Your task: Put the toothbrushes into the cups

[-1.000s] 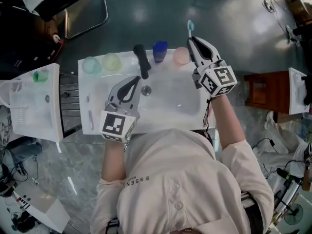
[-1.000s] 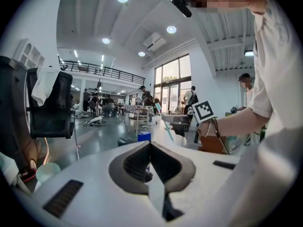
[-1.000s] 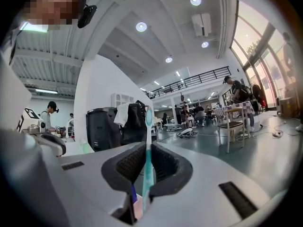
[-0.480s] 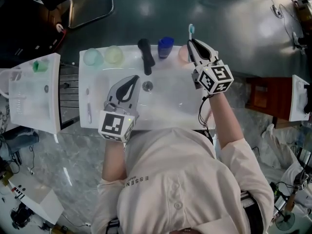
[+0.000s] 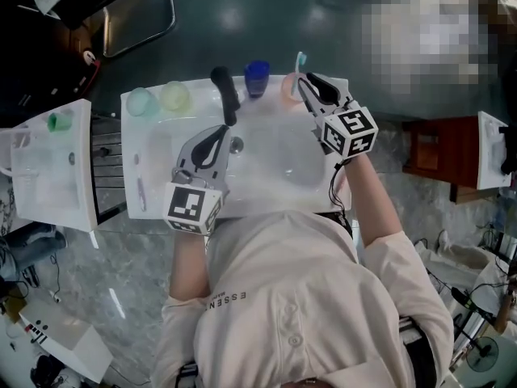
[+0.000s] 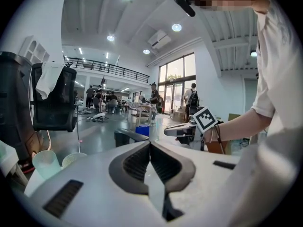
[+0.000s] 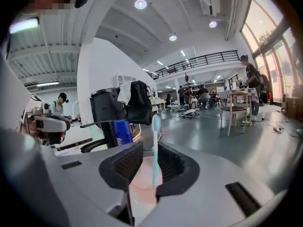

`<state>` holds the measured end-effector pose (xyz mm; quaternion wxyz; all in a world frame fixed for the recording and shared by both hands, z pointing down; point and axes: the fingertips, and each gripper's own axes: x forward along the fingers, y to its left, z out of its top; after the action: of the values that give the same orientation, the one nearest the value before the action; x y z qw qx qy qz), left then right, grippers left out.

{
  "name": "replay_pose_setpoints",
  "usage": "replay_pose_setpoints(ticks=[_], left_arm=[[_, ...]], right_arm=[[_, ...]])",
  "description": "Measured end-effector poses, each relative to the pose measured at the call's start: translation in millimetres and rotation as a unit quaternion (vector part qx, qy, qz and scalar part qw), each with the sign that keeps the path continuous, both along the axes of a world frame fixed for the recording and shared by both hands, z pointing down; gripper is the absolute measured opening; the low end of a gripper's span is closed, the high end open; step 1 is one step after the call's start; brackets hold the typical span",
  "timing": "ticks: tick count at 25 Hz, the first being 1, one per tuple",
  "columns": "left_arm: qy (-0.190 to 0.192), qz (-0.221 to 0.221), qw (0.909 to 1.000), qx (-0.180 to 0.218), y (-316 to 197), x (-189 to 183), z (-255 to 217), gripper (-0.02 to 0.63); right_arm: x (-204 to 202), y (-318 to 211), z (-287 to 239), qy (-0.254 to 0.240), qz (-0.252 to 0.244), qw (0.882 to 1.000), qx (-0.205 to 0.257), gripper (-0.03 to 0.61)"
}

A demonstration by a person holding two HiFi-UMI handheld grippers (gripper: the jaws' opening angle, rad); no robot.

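1. My right gripper (image 5: 305, 85) sits at the 1 o'clock corner of the white sink counter (image 5: 161, 140). Its fingers have just been opening and now stand narrowly apart.
2. The light-blue toothbrush (image 7: 155, 150) stands upright between those fingers. Its lower end is inside the pink cup (image 7: 141, 183) and its bristles point to 12 o'clock.
3. The blue cup (image 5: 257, 76) is just at 9 o'clock of the pink one, with the black faucet (image 5: 225, 95) beyond it. The green cup (image 5: 174, 96) and teal cup (image 5: 141, 102) sit at the 11 o'clock corner.
4. My left gripper (image 5: 221, 133) hovers over the basin at 6 o'clock of the faucet, its fingers closed together and empty.
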<state>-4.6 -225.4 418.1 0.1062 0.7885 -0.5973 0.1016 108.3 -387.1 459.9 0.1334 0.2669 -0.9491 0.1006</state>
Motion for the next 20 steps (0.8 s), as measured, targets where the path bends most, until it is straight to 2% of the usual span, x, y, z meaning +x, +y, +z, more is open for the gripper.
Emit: replay_pose_setpoints(ticks=[3,11,16,20], left_arm=[[-0.003,0.006,1.0000,0.002,-2,3,-3,0.002],[0.005,0.024,0.9996,0.012,-2,9,-12,0.002],[-0.002,0.065,0.9979,0.007,-3,14,-16,0.002],[0.000,0.111,0.9938,0.001,-2,24,-21,0.002]], right_arm=[[8,0,-4,-0.005,0.004,1.000,-0.010,0.112],[34,1,-33,-0.041,0.055,0.998,-0.009,0.112],[55,17,-40,-0.043,0.103,0.994,-0.008,0.112],[79,41,-36,-0.025,0.145,0.989,-0.017,0.112]])
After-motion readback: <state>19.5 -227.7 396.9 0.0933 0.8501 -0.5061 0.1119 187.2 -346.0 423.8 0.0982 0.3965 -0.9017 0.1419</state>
